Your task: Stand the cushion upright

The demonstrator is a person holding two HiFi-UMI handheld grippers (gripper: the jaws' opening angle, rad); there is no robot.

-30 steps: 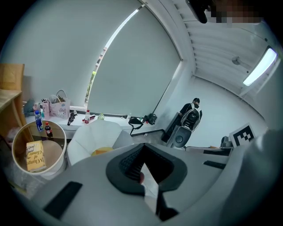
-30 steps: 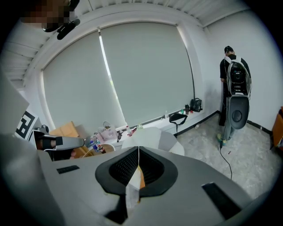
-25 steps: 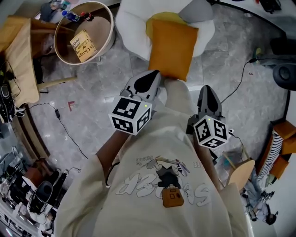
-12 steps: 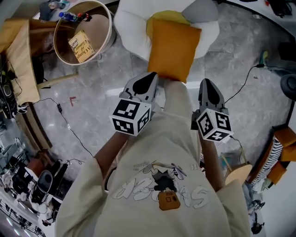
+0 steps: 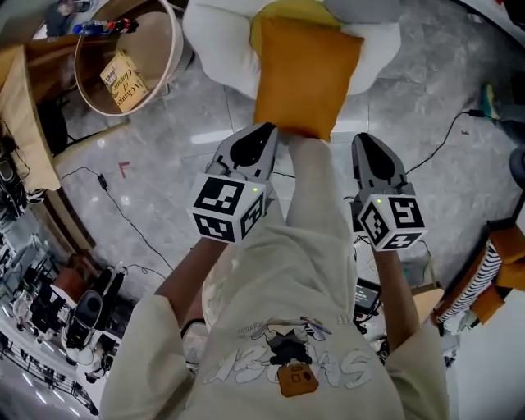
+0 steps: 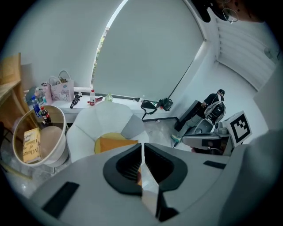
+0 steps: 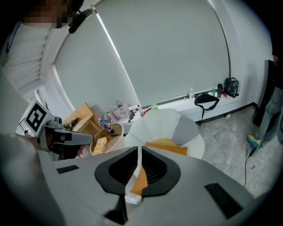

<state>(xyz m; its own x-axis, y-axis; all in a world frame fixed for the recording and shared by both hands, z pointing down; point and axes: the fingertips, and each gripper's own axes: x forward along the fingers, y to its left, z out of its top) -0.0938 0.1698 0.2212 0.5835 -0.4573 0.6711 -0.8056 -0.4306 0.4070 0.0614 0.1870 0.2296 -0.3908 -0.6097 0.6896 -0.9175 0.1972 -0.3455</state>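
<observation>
An orange cushion (image 5: pixel 303 74) lies flat, tilted over a yellow cushion (image 5: pixel 283 12), on a white shell-shaped chair (image 5: pixel 215 41). My left gripper (image 5: pixel 264 131) is shut and empty, its tip just below the cushion's near left corner. My right gripper (image 5: pixel 367 141) is also shut and empty, a little to the right of and below the near right corner. In the left gripper view the cushion (image 6: pixel 116 143) shows beyond the shut left gripper (image 6: pixel 142 148). In the right gripper view the cushion (image 7: pixel 170 148) lies past the shut right gripper (image 7: pixel 139 152).
A round wooden tub (image 5: pixel 168 45) holding a book (image 5: pixel 119 70) and bottles stands left of the chair. Cables (image 5: pixel 123 217) trail over the grey marble floor on both sides. Wooden furniture (image 5: pixel 20 98) and clutter line the left edge; a striped object (image 5: pixel 484 271) is at right.
Both grippers have moved forward and down toward the chair, staying shut. The cushion and chair now sit higher in the head view; the cushion has not moved on the chair.
</observation>
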